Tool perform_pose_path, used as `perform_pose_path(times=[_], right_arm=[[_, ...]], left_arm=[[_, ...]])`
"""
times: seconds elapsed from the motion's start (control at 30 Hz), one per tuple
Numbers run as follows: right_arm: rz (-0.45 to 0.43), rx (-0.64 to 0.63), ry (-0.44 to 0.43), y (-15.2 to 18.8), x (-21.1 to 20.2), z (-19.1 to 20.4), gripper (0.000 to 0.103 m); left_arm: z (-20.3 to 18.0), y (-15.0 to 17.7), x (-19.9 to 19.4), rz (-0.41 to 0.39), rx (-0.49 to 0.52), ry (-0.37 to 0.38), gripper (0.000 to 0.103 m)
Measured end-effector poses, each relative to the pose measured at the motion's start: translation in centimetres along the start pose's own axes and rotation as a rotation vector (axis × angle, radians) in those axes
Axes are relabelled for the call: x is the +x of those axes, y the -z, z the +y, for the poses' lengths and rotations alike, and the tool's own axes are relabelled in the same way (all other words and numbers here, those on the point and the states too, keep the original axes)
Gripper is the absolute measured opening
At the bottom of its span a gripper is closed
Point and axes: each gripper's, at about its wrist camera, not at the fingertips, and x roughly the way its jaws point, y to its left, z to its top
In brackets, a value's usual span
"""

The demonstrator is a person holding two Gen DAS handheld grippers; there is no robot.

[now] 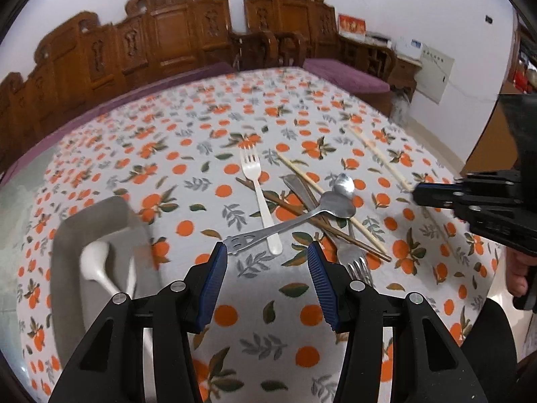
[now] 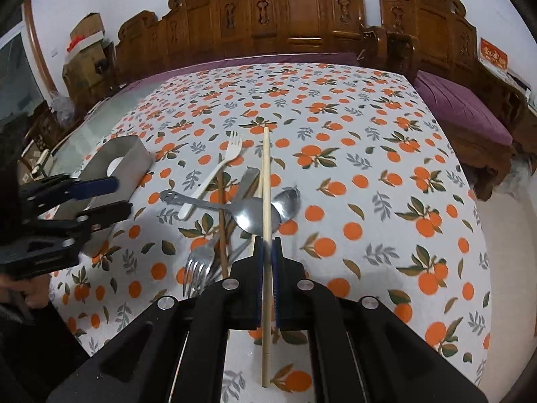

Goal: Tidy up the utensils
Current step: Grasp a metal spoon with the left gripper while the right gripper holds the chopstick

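My right gripper (image 2: 267, 245) is shut on a pale chopstick (image 2: 266, 181), which runs straight ahead between its pads above the pile. In the left wrist view that gripper (image 1: 416, 196) comes in from the right with the pale chopstick (image 1: 379, 154). My left gripper (image 1: 267, 252) stands open, low over the tablecloth. The handle ends of a metal spoon (image 1: 335, 205) and a white plastic fork (image 1: 256, 194) lie just ahead of its fingertips, untouched. The pile also holds a second spoon (image 1: 344, 184), brown chopsticks (image 1: 302, 215), another pale chopstick (image 1: 312, 181) and a metal fork (image 1: 359, 262).
A metal container (image 1: 100, 215) with a white spoon (image 1: 97, 265) inside stands at the left of the table. Carved wooden benches (image 2: 302, 16) with purple cushions (image 2: 459, 104) ring the far side. The floral tablecloth (image 2: 369, 168) ends at the right edge.
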Motion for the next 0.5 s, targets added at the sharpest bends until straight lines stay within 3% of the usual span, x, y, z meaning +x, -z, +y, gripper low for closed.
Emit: perform_pose_path(times=[0.5], right_arm=[[-0.035,0.067,-0.020,-0.4,-1.4,-2.4,0.006]], left_arm=[[-3.8,-2.5,7.5,0.171,0.247,0.014,0.045]])
